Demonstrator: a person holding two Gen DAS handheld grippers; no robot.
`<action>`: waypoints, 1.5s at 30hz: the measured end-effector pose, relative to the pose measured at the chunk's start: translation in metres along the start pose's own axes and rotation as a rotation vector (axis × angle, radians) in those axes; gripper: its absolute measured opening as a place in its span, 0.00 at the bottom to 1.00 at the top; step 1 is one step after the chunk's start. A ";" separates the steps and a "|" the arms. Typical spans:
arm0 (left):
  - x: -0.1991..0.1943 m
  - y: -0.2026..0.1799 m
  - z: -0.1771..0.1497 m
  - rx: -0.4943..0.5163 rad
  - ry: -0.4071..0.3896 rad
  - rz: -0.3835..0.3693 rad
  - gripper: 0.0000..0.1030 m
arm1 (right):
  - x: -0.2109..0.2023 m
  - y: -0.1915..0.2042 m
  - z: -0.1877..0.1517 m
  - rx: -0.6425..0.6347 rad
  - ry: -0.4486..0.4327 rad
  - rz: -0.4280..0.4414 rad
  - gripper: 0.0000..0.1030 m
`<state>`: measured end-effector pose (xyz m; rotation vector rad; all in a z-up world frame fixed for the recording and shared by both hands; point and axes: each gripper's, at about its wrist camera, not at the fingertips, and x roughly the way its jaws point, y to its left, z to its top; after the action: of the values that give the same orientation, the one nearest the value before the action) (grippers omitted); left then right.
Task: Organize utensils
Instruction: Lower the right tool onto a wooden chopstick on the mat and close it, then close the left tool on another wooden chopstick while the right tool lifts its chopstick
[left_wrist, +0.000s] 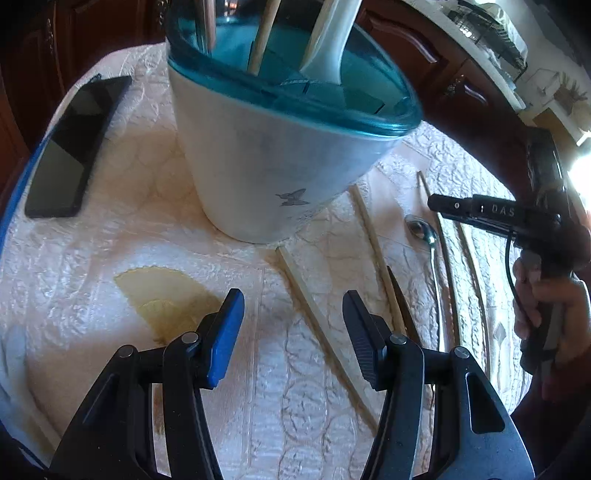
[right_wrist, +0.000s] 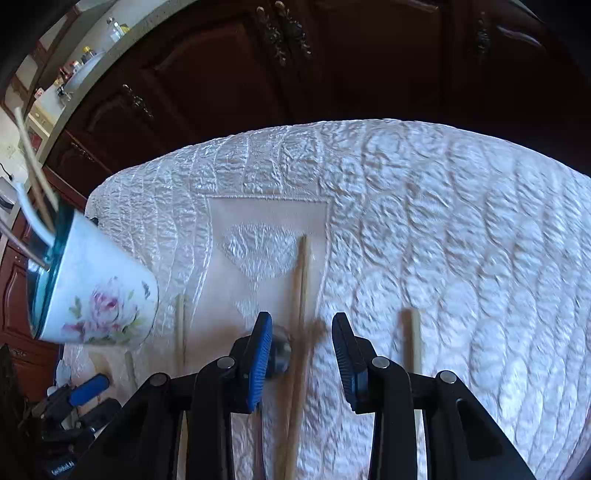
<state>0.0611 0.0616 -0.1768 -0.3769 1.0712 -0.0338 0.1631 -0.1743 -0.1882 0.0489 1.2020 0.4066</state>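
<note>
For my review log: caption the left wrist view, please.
Open left gripper hovers over chopsticks lying before the teal-rimmed utensil cup; phone at left.

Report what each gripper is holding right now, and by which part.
Nothing is held. The left gripper is open above a chopstick lying on the cloth; the right gripper is open over chopsticks and a spoon.

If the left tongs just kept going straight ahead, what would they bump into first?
Probably the chopstick lying on the cloth between the open left tongs, if they stay low. Higher up, the cup comes next. Depth is hard to judge here.
</note>
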 end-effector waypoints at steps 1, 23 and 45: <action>0.003 0.001 0.001 -0.004 0.005 0.000 0.54 | 0.000 -0.002 0.001 -0.002 0.002 -0.003 0.31; 0.006 -0.004 0.004 0.021 -0.020 0.029 0.09 | 0.007 0.033 0.041 -0.086 -0.049 0.012 0.05; -0.127 0.010 -0.005 0.088 -0.195 -0.092 0.06 | -0.127 0.065 -0.012 -0.173 -0.296 0.167 0.05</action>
<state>-0.0063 0.0963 -0.0744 -0.3425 0.8561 -0.1238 0.0958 -0.1584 -0.0627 0.0580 0.8706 0.6259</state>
